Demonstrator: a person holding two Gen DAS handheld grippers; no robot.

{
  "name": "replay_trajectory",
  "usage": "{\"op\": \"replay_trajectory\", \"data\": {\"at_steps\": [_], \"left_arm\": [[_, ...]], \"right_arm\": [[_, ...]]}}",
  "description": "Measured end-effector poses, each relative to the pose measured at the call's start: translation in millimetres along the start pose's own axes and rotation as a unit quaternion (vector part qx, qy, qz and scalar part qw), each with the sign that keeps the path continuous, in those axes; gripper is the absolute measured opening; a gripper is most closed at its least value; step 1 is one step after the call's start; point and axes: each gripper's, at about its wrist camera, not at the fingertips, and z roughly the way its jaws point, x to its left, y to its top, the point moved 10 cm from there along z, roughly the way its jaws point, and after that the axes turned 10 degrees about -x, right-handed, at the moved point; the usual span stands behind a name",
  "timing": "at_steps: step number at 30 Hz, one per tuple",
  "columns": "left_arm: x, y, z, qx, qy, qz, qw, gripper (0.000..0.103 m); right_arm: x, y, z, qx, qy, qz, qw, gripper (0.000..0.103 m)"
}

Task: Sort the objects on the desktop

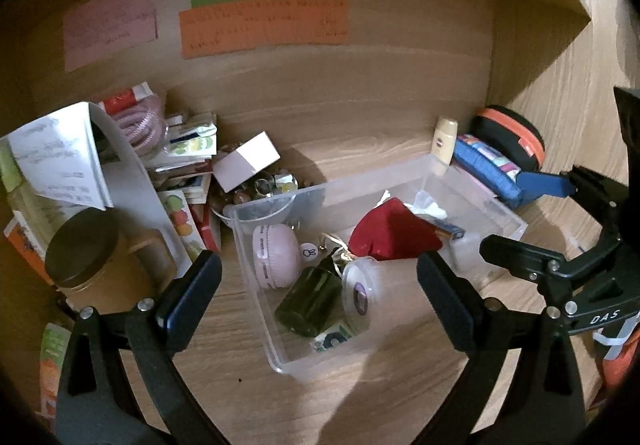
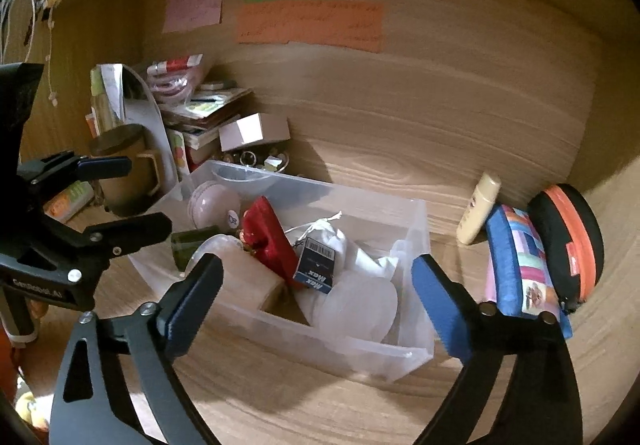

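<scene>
Two claws hover spread and empty: left gripper [image 1: 318, 295] over the bin [image 2: 416, 213], right gripper [image 2: 316, 303] at its near wall. Pouch [image 2: 516, 265] and tube [image 2: 480, 207] wait outside, right of the right claw. Risk: a finger clips the light bin's rim and shoves it.

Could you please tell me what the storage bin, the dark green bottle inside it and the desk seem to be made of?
Storage bin: translucent, slightly frosted plastic; its contents show through the walls.
Dark green bottle: glossy, see-through green, either glass or hard plastic; highlights glint on it.
Desk: light wood or wood-look laminate, matte, with visible grain lines.
</scene>
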Motion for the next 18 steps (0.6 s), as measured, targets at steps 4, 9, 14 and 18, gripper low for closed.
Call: {"op": "replay_trajectory", "data": {"at_steps": [4,9,14,18], "left_arm": [[-2,6,-19,-0.017,0.002,-0.005,0.9998,0.100],[-8,7,-44,-0.038,0.013,0.009,0.9991,0.102],[-15,3,-66,-0.051,0.014,0.008,0.9986,0.102],[-16,-3,-83,-0.063,0.020,0.007,0.9978,0.102]], "right_arm": [[0,4,-16,-0.014,-0.012,0.007,1.000,0.098],[0,8,-40,-0.035,-0.030,0.014,0.999,0.103],[2,8,-60,-0.049,-0.046,0.016,0.998,0.103],[7,8,-79,-0.063,-0.057,0.013,0.996,0.103]]}}
